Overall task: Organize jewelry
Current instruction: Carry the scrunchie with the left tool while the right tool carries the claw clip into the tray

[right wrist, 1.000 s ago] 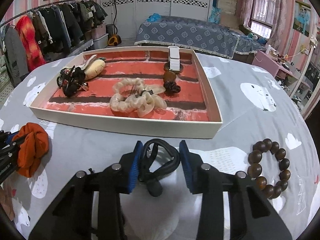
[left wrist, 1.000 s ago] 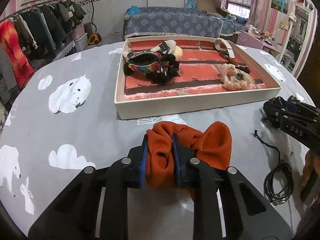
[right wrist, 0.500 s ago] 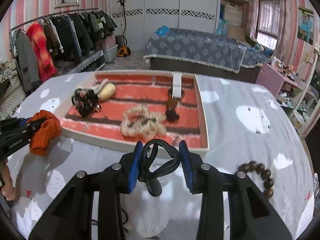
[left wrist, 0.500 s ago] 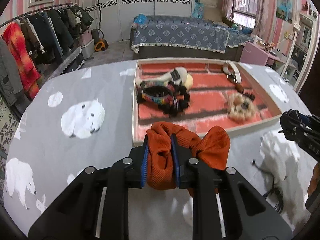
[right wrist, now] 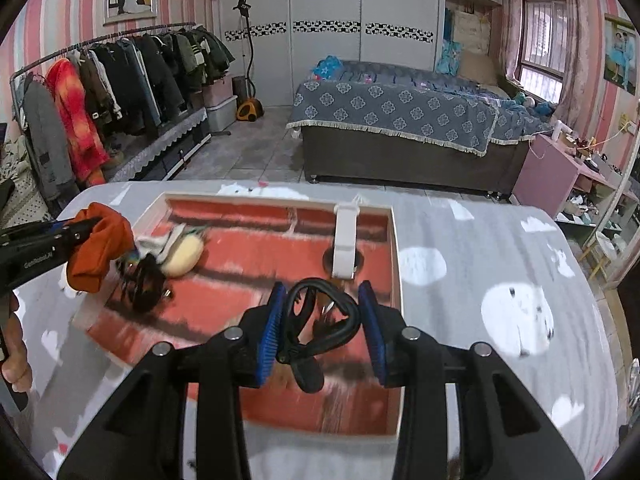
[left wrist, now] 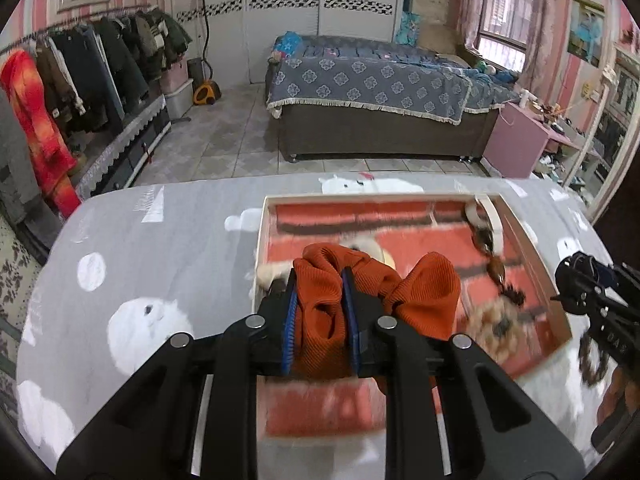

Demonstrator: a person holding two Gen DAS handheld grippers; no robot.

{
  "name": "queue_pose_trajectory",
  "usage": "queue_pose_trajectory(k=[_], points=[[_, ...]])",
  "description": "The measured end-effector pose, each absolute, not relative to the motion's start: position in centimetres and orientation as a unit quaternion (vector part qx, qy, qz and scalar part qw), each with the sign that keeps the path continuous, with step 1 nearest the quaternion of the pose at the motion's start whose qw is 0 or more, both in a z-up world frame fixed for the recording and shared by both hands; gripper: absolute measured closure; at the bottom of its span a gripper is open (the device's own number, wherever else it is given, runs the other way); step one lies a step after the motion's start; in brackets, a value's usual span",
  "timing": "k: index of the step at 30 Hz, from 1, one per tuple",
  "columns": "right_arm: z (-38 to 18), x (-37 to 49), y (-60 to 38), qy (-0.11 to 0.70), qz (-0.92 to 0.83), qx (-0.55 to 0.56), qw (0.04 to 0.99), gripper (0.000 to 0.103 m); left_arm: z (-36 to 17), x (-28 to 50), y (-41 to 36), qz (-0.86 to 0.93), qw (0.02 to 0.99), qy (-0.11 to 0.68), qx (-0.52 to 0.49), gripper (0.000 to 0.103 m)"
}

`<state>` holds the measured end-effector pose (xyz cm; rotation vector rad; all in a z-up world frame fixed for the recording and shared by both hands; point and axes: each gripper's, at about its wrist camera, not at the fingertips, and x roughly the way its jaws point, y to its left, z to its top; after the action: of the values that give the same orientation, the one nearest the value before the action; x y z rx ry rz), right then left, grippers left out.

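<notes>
**Two more pieces carried over the tray, neither yet set down**

Both tools hang above the shallow white-rimmed tray (right wrist: 394, 248) with the red brick-print floor, each clamped on an item not yet delivered. The left tool (left wrist: 320, 312) pinches an orange fabric scrunchie (left wrist: 372, 292) between its blue pads, the cloth bulging out to the right of them. The right tool (right wrist: 320, 320) is closed on a loop of black cord (right wrist: 320, 316), which bows between the pads and dangles a knotted end below.

Several pieces already lie in the tray: a white strap (right wrist: 346, 236) against the far wall, a cream-coloured piece beside a dark tangle (right wrist: 144, 280) at the left, and a pale fluffy ring (left wrist: 496, 324) at the right, blurred. What may remain on the grey bear-print surface (right wrist: 480, 240) cannot be told from these views.

Both tools point forward and downward at the tray, side by side and well apart, the left over its left end, the right near its right wall. A release from each looks like the next step.
</notes>
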<state>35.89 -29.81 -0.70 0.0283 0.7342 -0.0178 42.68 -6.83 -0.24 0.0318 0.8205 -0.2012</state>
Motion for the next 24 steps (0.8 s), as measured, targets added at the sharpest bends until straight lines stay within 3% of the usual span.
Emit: queue_pose_trajectory(k=[13,24], points=[[-4.0,42.9,-30.8,0.390,-0.020,0.007,0.920,0.065,-2.7,51.8,-7.9,-0.049,0.906,0.420,0.031,0.084],[-6.3,43.8,-30.9,0.404,-0.033,-0.010,0.914,0.065,-6.2,53.1,-8.3,-0.027,0.893,0.444,0.065,0.079]])
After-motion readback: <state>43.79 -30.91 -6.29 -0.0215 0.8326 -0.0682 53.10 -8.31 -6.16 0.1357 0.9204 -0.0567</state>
